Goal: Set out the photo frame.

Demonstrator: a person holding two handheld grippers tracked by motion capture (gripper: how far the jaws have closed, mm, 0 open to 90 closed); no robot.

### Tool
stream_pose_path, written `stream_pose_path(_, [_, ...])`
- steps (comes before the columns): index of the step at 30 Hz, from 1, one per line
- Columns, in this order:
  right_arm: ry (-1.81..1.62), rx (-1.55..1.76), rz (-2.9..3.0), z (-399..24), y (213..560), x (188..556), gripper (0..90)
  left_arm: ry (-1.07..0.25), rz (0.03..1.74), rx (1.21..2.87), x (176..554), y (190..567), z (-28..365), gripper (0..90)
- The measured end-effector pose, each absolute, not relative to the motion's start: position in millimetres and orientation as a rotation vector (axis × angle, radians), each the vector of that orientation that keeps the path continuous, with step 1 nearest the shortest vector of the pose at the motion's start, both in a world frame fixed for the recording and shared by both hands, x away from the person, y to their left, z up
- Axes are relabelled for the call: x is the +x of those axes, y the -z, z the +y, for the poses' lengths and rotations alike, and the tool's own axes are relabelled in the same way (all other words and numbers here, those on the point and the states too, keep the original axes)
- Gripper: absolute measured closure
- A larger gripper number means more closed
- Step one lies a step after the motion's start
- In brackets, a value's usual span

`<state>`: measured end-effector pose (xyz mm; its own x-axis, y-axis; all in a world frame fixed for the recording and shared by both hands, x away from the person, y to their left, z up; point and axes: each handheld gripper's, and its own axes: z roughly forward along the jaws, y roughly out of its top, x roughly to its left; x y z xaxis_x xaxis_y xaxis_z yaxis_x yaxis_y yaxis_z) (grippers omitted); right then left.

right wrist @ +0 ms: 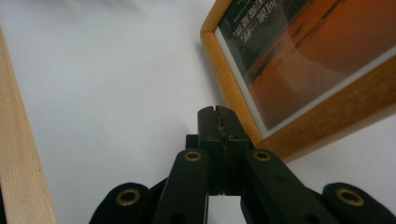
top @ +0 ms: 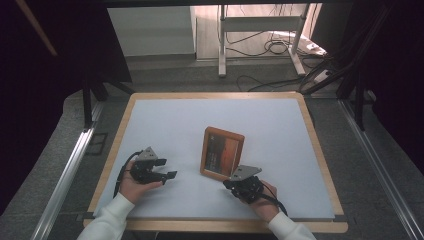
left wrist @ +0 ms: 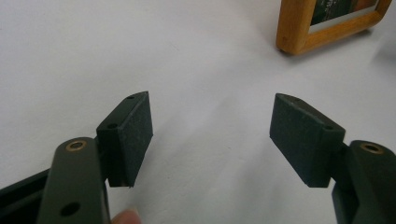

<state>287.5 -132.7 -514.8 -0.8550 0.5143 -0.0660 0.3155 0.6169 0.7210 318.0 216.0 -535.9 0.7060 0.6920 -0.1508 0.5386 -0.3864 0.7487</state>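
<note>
- High view: my right gripper (top: 229,183) rests on the bench (top: 165,120) with its fingers pressed together on nothing, their tips just beside the near corner of the picture frame (top: 222,153). The frame lies ahead of those fingers and a little to their left, its long axis running away from me. My left gripper (top: 167,169) sits well apart to the frame's left, fingers spread, pointing across at it. The right hand (top: 262,196) is plainly the nearer one.
- Left gripper view: my fingers (left wrist: 133,135) stand wide apart over bare bench; the frame's wooden corner (left wrist: 299,28) lies far ahead and right of them.
- Right gripper view: my closed fingers (right wrist: 219,128) nearly touch the frame's wooden edge (right wrist: 233,95), which runs ahead to their right. I judge the next move is a nudge or lift at this corner.
- No containers on the bench.
</note>
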Motion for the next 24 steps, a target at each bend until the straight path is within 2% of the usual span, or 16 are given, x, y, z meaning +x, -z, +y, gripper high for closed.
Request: stream_pose_path(24, [-1.016, 0.715, 2.58, -142, 524, 300, 90.0, -0.237, 0.943, 2.085, 318, 536, 216, 29.9])
